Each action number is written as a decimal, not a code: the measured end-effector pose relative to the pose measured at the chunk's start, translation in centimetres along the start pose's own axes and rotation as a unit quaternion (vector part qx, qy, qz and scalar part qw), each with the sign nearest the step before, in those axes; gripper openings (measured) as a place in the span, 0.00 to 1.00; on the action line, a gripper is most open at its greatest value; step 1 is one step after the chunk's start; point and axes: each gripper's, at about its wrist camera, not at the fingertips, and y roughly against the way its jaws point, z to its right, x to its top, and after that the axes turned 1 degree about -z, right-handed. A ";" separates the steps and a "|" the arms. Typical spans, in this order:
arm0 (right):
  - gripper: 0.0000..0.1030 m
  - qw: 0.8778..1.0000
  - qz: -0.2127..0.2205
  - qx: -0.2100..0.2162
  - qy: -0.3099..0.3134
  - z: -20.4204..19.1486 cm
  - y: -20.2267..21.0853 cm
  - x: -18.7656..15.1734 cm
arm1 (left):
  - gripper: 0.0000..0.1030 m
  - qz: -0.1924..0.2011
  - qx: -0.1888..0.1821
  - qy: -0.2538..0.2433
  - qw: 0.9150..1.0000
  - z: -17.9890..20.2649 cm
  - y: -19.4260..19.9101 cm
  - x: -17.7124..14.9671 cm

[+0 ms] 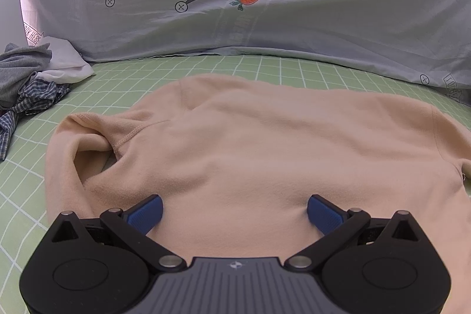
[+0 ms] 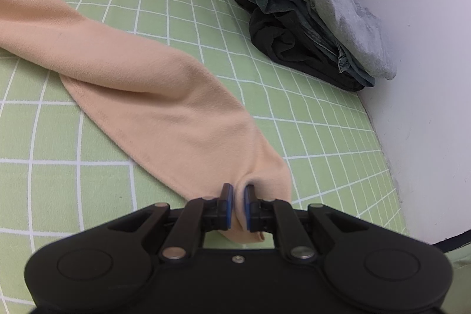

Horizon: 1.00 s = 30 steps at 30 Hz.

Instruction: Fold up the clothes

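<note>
The peach fleece top [image 1: 250, 143] is lying spread across the green checked sheet [image 1: 23, 181], filling the middle and lower part of the left wrist view. One sleeve is doubling back over itself at centre left there. The other sleeve [image 2: 153, 96] is running diagonally from the upper left of the right wrist view down to the bottom centre.

The right gripper [image 2: 237, 206] is clenching the cuff end of that sleeve, with a fold of fabric bunching up between the blue pads. The left gripper [image 1: 234, 211] is sitting with its jaws spread wide, the pads pressing on or hovering right at the body of the top near the bottom of its frame. It isn't pinching anything.

Handling-wise this looks like light, thick, floppy fleece, so it's going to sag and drape instead of holding a shape. It's probably grippy rather than slick, and not fragile at all. The cuffs, hem and shoulder seams look like the best spots to grab, since a pinch on the flat body might only take the top layer.

There's a loose pile of clothes [image 1: 26, 81] at middle left and a stack of clothes [image 2: 309, 19] at the upper right of the right wrist view.
</note>
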 end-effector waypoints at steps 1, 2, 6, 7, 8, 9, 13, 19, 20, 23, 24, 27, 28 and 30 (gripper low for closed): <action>0.09 1.000 0.000 0.000 0.000 0.0 0.0 0.0 | 1.00 0.000 0.000 0.000 1.000 0.0 0.0 0.0; 0.09 1.000 0.000 0.000 0.001 0.0 0.0 -0.1 | 1.00 0.000 0.000 0.000 1.000 0.0 0.0 0.0; 0.09 1.000 -0.007 -0.009 -0.002 0.8 -0.4 -0.2 | 1.00 0.000 0.001 0.000 1.000 0.1 0.0 0.0; 0.09 1.000 -0.009 -0.011 -0.003 0.9 -0.5 -0.2 | 1.00 0.000 0.001 0.001 1.000 0.1 0.0 0.0; 0.09 1.000 -0.008 -0.017 0.002 1.2 -0.5 -0.3 | 1.00 0.000 0.001 0.001 1.000 0.1 0.0 0.0; 0.09 1.000 -0.006 -0.023 0.007 1.4 -0.6 -0.5 | 1.00 0.000 0.001 0.001 1.000 0.1 0.0 0.0; 0.09 1.000 -0.010 -0.012 -0.023 3.7 -1.6 -1.0 | 1.00 0.000 0.002 0.001 1.000 0.1 0.0 0.0; 0.34 0.989 0.001 0.053 -0.135 7.4 -2.5 -1.7 | 1.00 0.000 0.002 0.001 1.000 0.1 0.0 0.0; 0.37 0.986 0.003 0.064 -0.153 8.0 -2.6 -1.8 | 1.00 0.000 0.002 0.001 1.000 0.1 0.0 0.0; 0.48 0.973 0.008 0.096 -0.208 9.8 -3.1 -2.2 | 1.00 -0.002 0.001 0.000 1.000 0.2 -0.1 0.1; 0.46 0.970 0.007 0.105 -0.219 10.1 -3.3 -2.3 | 1.00 -0.001 0.000 0.001 1.000 0.1 -0.2 0.2; 0.18 0.965 0.008 0.124 -0.231 10.6 -4.0 -2.4 | 1.00 -0.001 0.000 0.001 1.000 0.1 -0.2 0.2; 0.08 0.965 0.008 0.124 -0.231 10.6 -4.2 -2.2 | 1.00 -0.001 0.000 0.001 1.000 0.2 -0.2 0.1; 0.08 0.971 0.006 0.103 -0.215 10.5 -4.4 -1.7 | 1.00 0.000 0.003 0.002 1.000 0.3 -0.2 0.1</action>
